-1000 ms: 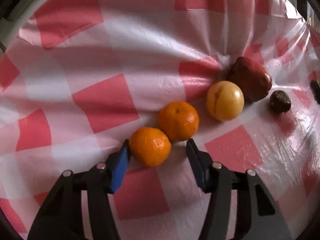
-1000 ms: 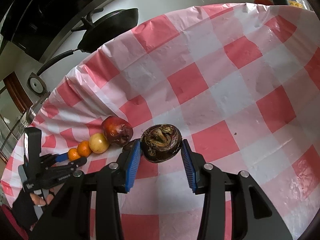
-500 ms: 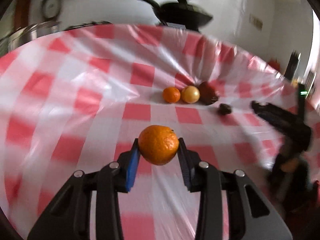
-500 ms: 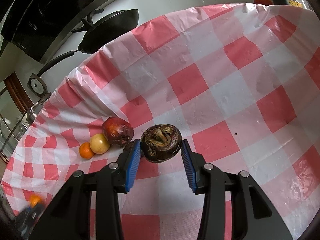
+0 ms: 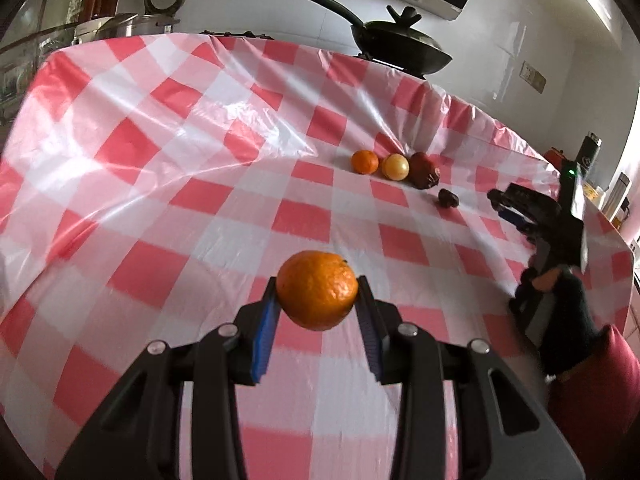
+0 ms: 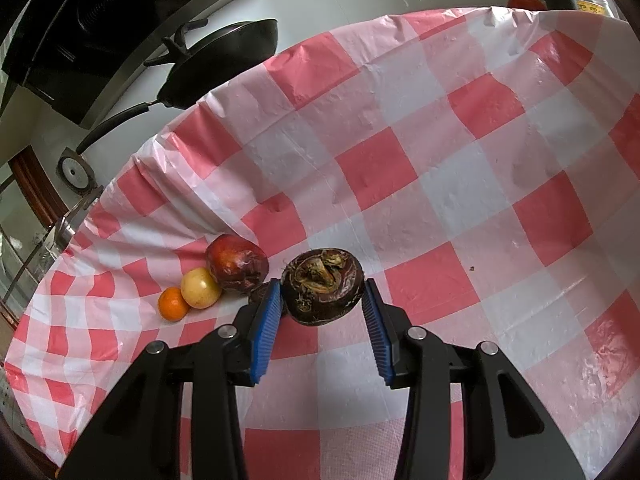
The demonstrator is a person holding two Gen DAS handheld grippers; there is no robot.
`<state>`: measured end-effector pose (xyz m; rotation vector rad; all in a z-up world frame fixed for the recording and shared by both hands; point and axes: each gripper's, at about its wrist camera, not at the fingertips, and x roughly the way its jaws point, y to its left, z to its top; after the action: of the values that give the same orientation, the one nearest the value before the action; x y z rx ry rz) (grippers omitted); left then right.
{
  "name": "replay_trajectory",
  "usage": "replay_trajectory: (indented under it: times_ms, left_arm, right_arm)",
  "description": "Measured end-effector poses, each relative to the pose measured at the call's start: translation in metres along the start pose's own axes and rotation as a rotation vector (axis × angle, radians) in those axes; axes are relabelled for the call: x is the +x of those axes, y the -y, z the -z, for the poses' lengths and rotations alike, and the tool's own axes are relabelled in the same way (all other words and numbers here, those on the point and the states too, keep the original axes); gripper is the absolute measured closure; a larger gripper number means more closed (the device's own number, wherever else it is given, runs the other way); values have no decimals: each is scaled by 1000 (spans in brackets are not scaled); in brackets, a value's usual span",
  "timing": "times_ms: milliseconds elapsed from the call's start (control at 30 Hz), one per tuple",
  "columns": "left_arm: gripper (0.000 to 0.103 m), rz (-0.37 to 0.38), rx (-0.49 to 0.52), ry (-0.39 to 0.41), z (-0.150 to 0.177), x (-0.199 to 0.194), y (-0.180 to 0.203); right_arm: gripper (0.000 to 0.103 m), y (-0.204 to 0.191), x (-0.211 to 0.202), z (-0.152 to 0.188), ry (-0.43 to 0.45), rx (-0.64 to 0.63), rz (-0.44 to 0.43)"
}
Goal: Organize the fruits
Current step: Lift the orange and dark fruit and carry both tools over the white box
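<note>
Gripping only by its sides, the orange [image 5: 317, 295] is clamped in the left gripper [image 5: 318, 312], the mangosteen [image 6: 322, 286] in the right gripper [image 6: 320, 312]; either could be dropped.

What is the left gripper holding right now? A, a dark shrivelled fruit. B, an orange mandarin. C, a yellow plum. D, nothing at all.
B: in the left wrist view the left gripper is clamped on an orange mandarin, its blue pads pressing both sides, raised above the checked tablecloth.
</note>
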<state>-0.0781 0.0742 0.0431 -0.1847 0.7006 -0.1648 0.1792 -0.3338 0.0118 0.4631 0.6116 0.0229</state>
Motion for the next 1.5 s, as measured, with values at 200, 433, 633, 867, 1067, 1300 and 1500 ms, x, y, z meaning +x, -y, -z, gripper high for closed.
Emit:
replay_trajectory:
  times_ms: [200, 433, 633, 867, 1067, 1300, 1500]
  left_arm:
    - [65, -42, 14, 19, 26, -44, -15]
    - [65, -101, -34, 15, 51, -76, -47]
    - [65, -112, -64, 38, 62, -97, -62]
    - [65, -109, -62, 60, 73, -117, -71]
    - [65, -140, -60, 75, 86, -135, -88]
    - [65, -198, -69, 96, 109, -169, -119]
    - [65, -239, -90, 109, 137, -202, -146]
  right_arm:
    - [62, -21, -8, 15, -83, -83, 6]
    - [62, -91, -64, 83, -228, -185, -154]
    - [62, -149, -113, 141, -312, -353, -287]
    - [62, -194, -155, 210, -394, -491, -383]
    - [62, -217, -169, 248, -443, -578, -404]
    - [62, -250, -191, 278, -445, -706, -471]
    - [62, -284, -216, 318, -474, -850, -576]
